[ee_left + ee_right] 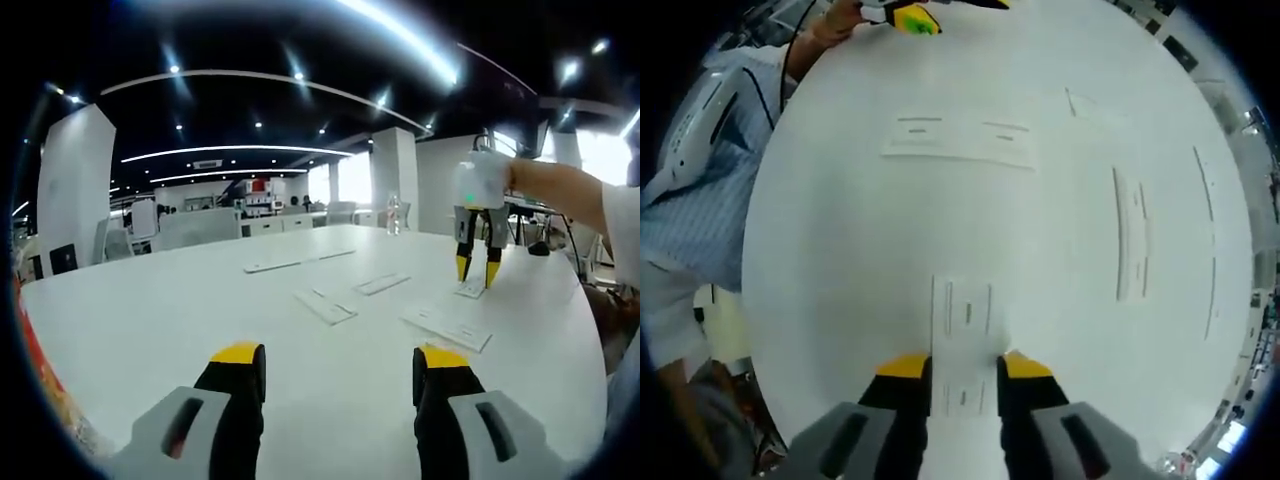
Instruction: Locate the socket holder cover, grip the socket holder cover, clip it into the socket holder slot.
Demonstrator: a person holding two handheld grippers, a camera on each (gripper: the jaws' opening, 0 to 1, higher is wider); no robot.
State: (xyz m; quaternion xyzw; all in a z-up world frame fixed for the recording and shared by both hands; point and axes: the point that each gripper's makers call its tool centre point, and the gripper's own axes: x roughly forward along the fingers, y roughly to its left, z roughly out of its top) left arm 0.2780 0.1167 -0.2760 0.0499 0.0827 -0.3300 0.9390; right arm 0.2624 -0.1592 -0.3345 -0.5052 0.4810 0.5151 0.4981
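Several flat white parts lie scattered on the white table (pixel 840 260), and none appears clipped together yet; the task looks to be at its grip step, with seating in the slot left to do.

Item 1, right gripper (pixel 965 366): seen from its own view pointing down at the table, jaws set narrow on either side of a small white slotted plate (pixel 966 345), lower centre of the frame. This plate is judged to be the socket holder cover (the parts are alike, so the naming is a guess). The yellow tips flank its long edges; whether they touch it, or whether it is off the table, I cannot tell. In the left gripper view the same right gripper (pixel 477 270) stands tips-down over the plate (pixel 471 290), right of centre.

Item 2, left gripper (pixel 340 365): jaws wide apart, nothing between them, low in the frame and well apart from every part.

Item 3, candidate holders: a longer plate (pixel 960 140) in the upper centre of the right gripper view, and strips (pixel 1130 235) at its right.
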